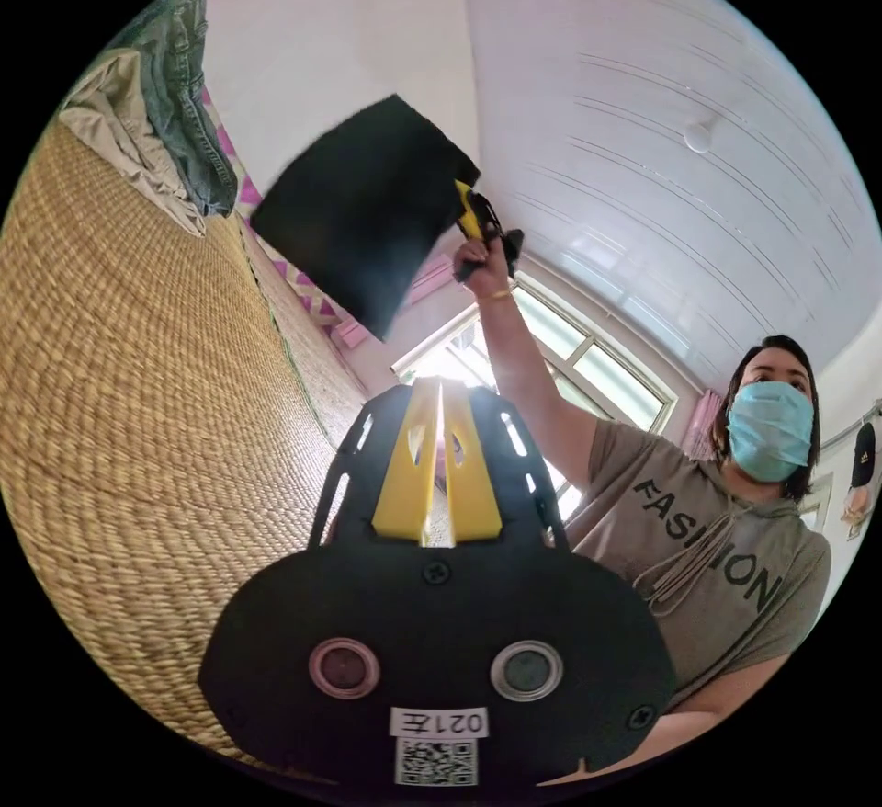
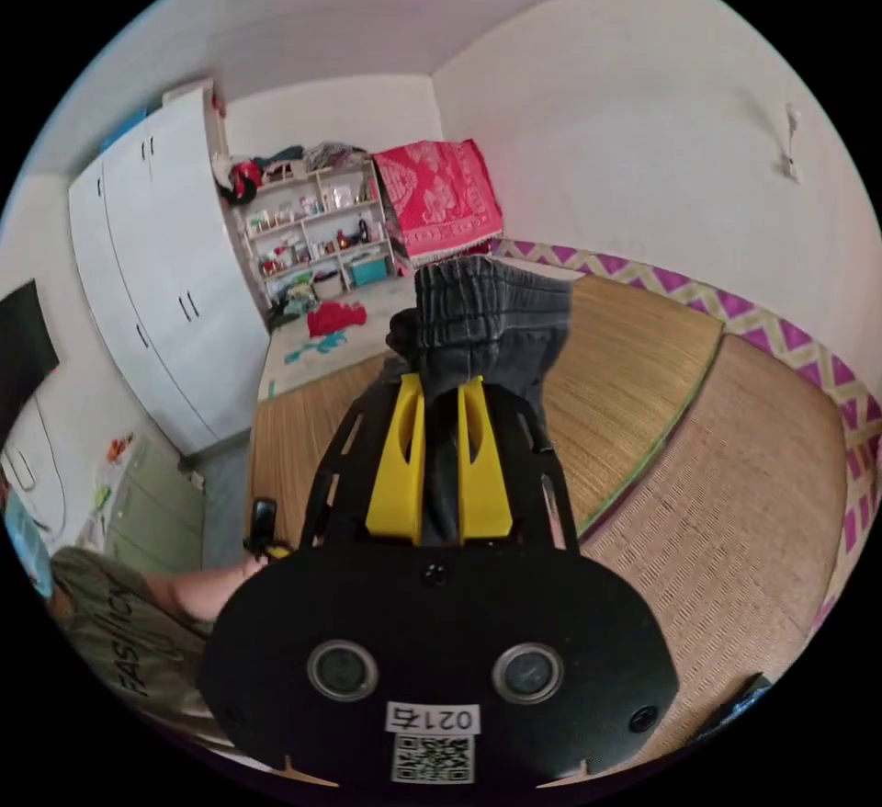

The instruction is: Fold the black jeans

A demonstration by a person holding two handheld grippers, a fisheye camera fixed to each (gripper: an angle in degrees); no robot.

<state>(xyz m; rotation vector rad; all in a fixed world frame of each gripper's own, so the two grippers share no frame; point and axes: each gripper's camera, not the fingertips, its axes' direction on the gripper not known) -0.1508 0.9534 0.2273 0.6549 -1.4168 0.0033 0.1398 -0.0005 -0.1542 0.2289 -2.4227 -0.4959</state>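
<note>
Dark grey-black denim jeans (image 2: 482,315) are pinched by the right gripper (image 2: 439,403) above the woven straw mat (image 2: 735,494); the left gripper (image 1: 439,403) is pressed together, empty

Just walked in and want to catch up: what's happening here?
A person is folding clothes with two handheld grippers. The right gripper is shut on the black jeans, lifted above the woven mat. The left gripper is shut and holds nothing. Other clothes lie piled on the mat's far end.

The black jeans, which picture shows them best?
The right gripper view: the black jeans sit up close, their gathered waistband clear, pinched in the right gripper. The left gripper view shows them farther off as a dark folded shape held up in the air.
</note>
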